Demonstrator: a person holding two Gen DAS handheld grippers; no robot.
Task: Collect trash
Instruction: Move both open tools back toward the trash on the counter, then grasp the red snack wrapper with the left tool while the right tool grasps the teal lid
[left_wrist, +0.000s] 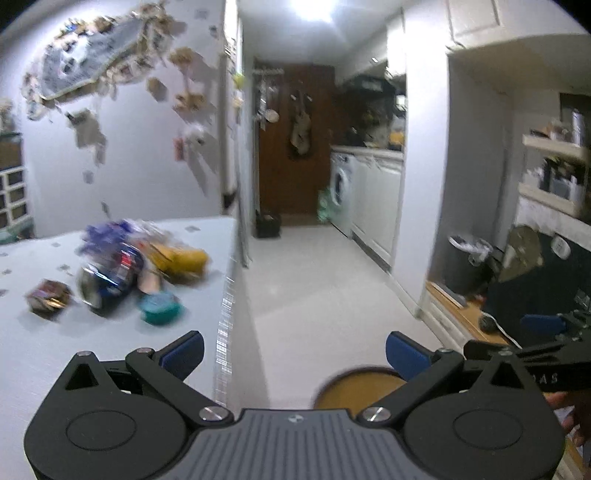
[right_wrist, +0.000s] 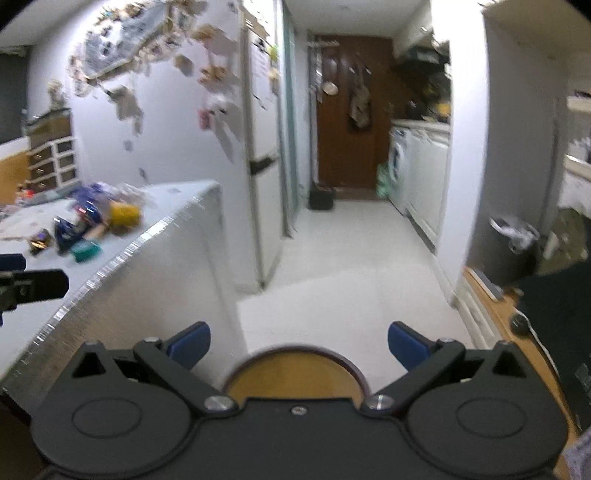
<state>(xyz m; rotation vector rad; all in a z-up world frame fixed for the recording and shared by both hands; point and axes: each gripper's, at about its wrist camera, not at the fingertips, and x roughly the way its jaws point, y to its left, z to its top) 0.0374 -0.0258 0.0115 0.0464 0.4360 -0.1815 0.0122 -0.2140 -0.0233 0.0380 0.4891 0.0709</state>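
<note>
Both claws are spread wide and hold nothing: the left claw (left_wrist: 293, 350) hangs over the edge of the pale grey bench (left_wrist: 44, 354), the right claw (right_wrist: 299, 343) over the white floor (right_wrist: 343, 251) beside it. The blurred heap of blue and yellow wrappers (left_wrist: 144, 258) lies on the bench, with a small teal tub (left_wrist: 160, 308) just beside it. A dark lined bin (right_wrist: 511, 243) stands by the right wall, well apart.
</note>
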